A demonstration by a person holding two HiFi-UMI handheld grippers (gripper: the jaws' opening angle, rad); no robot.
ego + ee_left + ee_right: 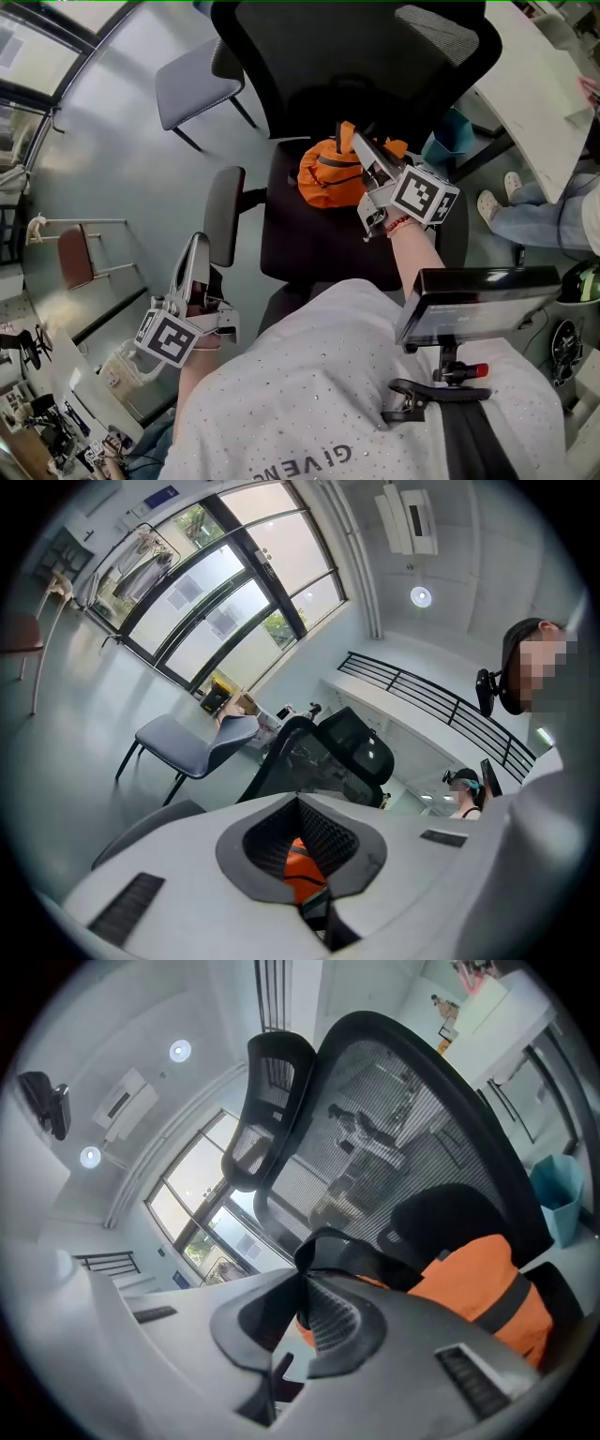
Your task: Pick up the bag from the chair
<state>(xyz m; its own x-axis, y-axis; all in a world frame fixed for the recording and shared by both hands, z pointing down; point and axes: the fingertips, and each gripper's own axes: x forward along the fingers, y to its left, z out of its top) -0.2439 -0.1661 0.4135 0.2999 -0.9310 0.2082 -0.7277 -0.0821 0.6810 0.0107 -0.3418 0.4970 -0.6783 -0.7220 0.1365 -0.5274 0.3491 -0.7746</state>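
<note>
An orange bag (328, 173) with black straps lies on the seat (309, 248) of a black mesh office chair (361, 56). My right gripper (349, 137) is at the bag's top. In the right gripper view it (305, 1283) is shut on the bag's black strap (375, 1260), with the orange bag (478, 1293) just behind. My left gripper (199, 244) hangs low at the left beside the chair's armrest (223, 214), apart from the bag. In the left gripper view its jaws (298, 801) meet with nothing held; a bit of orange bag (302, 869) shows behind them.
A grey-blue side chair (192, 84) stands on the floor at the back left. A white desk (534, 103) runs along the right, with a seated person's legs (530, 214) and a teal bin (457, 136) near it. A screen on a chest mount (473, 305) sits below.
</note>
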